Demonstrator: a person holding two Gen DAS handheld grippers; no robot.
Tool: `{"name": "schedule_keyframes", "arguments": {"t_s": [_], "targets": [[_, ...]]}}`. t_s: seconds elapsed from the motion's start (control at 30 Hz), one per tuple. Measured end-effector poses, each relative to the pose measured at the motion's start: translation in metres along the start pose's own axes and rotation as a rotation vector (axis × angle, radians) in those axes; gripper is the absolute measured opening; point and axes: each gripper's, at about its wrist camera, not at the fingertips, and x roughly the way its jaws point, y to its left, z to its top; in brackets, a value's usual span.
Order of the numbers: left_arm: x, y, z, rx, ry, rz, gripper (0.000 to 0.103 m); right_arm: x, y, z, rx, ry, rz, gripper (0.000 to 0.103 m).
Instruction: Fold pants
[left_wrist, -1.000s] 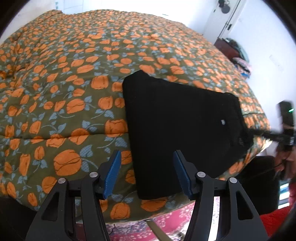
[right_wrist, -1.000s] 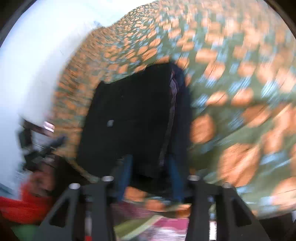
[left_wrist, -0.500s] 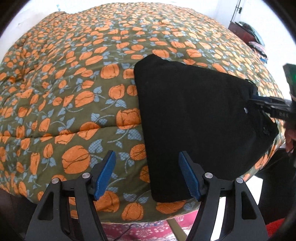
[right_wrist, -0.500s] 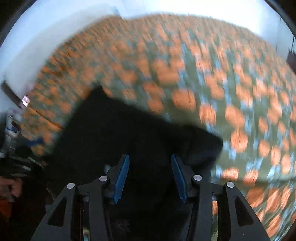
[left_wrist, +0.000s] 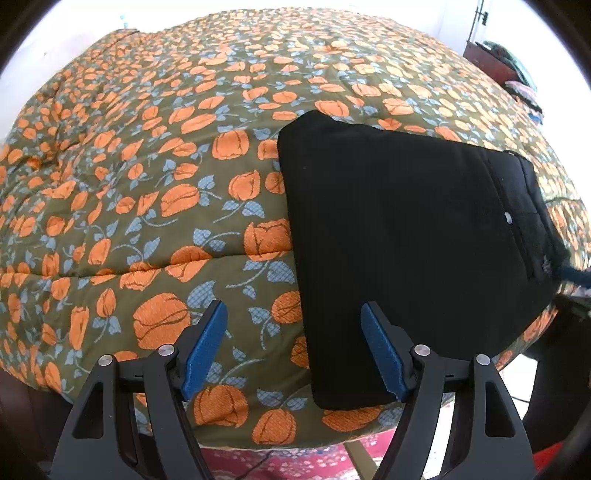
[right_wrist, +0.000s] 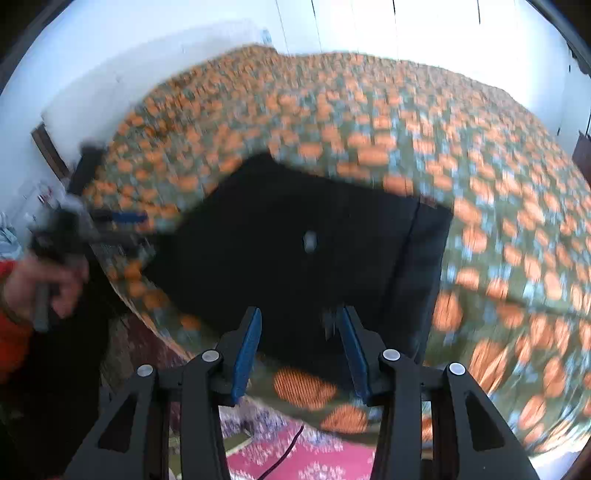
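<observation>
The pants (left_wrist: 406, 236) lie on the bed cover (left_wrist: 147, 184), near its front edge, as a flat black packet with several layers. They are already folded small; I judge the folding itself is nearly complete or complete.

In the last second the left gripper (left_wrist: 295, 350) has been opening its jaws, and now they stand wide with nothing between them; only the cover and the near left edge of the pants show below the blue pads. In the left wrist view the picture frames the packet more from above than a second ago. The right gripper (right_wrist: 297, 350) has a middle opening, a little narrower than a second ago. Its view is blurred, and the packet now appears further from its pads than half a second ago, when black cloth filled the space between them. Now no cloth is pinched between them. In my judgement both grippers are free of the pants, so the last fold is released and what remains is perhaps only smoothing.

In the left wrist view the long side of the packet runs from the near front edge of the bed up and away. The waistband end with a small pale dot (left_wrist: 509, 218) is on the right side, and the smooth folded edge is on the left.
</observation>
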Motion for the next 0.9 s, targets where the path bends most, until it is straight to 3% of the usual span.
{"name": "schedule_keyframes", "arguments": {"t_s": [0.23, 0.37, 0.43, 0.47, 0.5, 0.53, 0.67, 0.77, 0.87, 0.9], "targets": [[0.000, 0.004, -0.005, -0.006, 0.005, -0.006, 0.080, 0.023, -0.004, -0.024, 0.061, 0.009, 0.023, 0.045], [0.001, 0.020, -0.005, -0.038, 0.026, -0.094, 0.083, 0.010, -0.013, -0.019, 0.112, 0.009, 0.082, 0.045], [0.004, 0.034, -0.001, -0.097, 0.041, -0.166, 0.085, -0.012, -0.030, -0.010, 0.180, -0.045, 0.130, 0.054], [0.008, 0.044, 0.002, -0.144, 0.047, -0.217, 0.085, -0.021, -0.041, -0.007, 0.217, -0.075, 0.141, 0.069], [0.013, 0.051, 0.005, -0.180, 0.054, -0.269, 0.086, -0.029, -0.057, -0.003, 0.265, -0.104, 0.155, 0.076], [0.020, 0.055, 0.009, -0.197, 0.067, -0.312, 0.086, -0.031, -0.074, 0.000, 0.316, -0.113, 0.180, 0.077], [0.055, 0.045, 0.022, -0.184, 0.176, -0.433, 0.086, 0.013, -0.134, 0.002, 0.502, 0.024, 0.337, 0.076], [0.069, 0.033, 0.027, -0.184, 0.214, -0.504, 0.087, 0.044, -0.149, -0.004, 0.567, 0.121, 0.364, 0.077], [0.075, 0.018, 0.031, -0.173, 0.224, -0.521, 0.087, 0.065, -0.148, -0.010, 0.591, 0.175, 0.389, 0.078], [0.072, 0.012, 0.032, -0.164, 0.216, -0.530, 0.068, 0.070, -0.147, -0.011, 0.603, 0.178, 0.417, 0.078]]}}
